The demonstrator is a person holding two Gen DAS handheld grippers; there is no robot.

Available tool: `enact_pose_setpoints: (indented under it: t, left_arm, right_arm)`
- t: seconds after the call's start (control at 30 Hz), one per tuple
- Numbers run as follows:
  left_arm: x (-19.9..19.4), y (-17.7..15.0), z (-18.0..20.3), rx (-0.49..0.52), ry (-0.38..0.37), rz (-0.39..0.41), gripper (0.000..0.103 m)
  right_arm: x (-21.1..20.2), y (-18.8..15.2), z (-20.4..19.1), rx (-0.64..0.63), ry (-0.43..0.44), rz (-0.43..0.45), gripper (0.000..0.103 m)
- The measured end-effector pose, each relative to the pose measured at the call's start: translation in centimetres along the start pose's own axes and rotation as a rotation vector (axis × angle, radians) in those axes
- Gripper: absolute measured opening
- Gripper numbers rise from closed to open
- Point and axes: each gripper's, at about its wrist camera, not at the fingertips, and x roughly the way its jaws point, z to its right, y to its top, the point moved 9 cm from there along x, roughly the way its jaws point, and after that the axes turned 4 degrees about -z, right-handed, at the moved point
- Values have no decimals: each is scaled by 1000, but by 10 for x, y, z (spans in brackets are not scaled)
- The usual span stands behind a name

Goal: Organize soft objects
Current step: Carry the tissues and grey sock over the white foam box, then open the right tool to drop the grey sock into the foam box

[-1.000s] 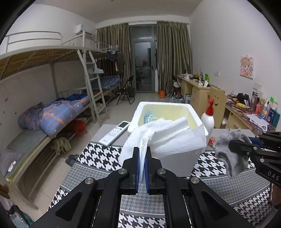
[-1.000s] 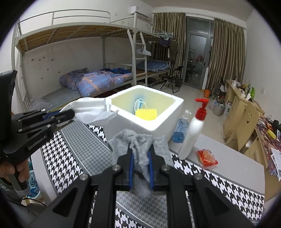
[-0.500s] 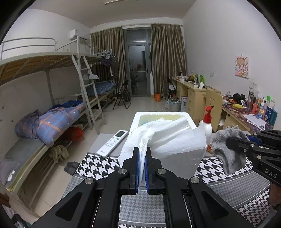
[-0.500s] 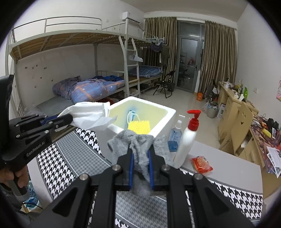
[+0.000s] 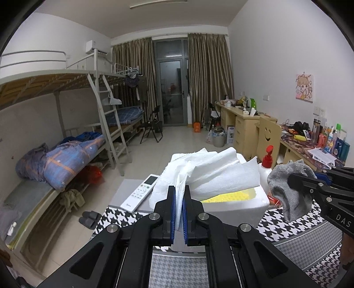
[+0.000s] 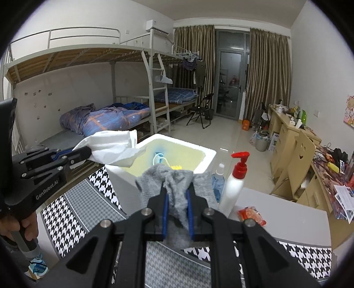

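The left gripper (image 5: 179, 195) is pinching white tissue paper (image 5: 212, 172) while the right gripper (image 6: 177, 197) is clamping a grey sock (image 6: 174, 188) near the foam box (image 6: 205, 159).

- Indoor artificial light, moderately dim; cool grey-white cast; ceiling tube lamp (image 5: 158, 3) at top of left view, not blown out
- Glass balcony door (image 5: 171, 93) dark, faint reflections in it
- Shadows soft; darkest under bunk bed (image 6: 88, 66)
- Strong fisheye bending; walls and bed rails curve; black vignette in every corner
- Floor tiles (image 6: 223, 137) show mild sheen
- Near gripper bodies slightly soft; mid-room sharp; far desk clutter small, noisy
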Motion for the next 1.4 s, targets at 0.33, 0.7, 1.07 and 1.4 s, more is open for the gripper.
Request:
enact_pose_setpoints:
  t: [0.33,0.7,1.07,1.4]
  left_arm:
    - [12,14,-7,5,4,14,6]
    - [21,21,-19,-11,22,20,6]
    - [25,22,-26,-3,46,32,6]
    - [25,21,-41,-21,63,34,6]
  right_arm:
    - [13,14,2,20,-25,4,17]
    - [30,27,2,39,-33,-5,17]
    - [47,32,-1,35,-21,-8,17]
    - [64,39,-12,37,30,-19,17]
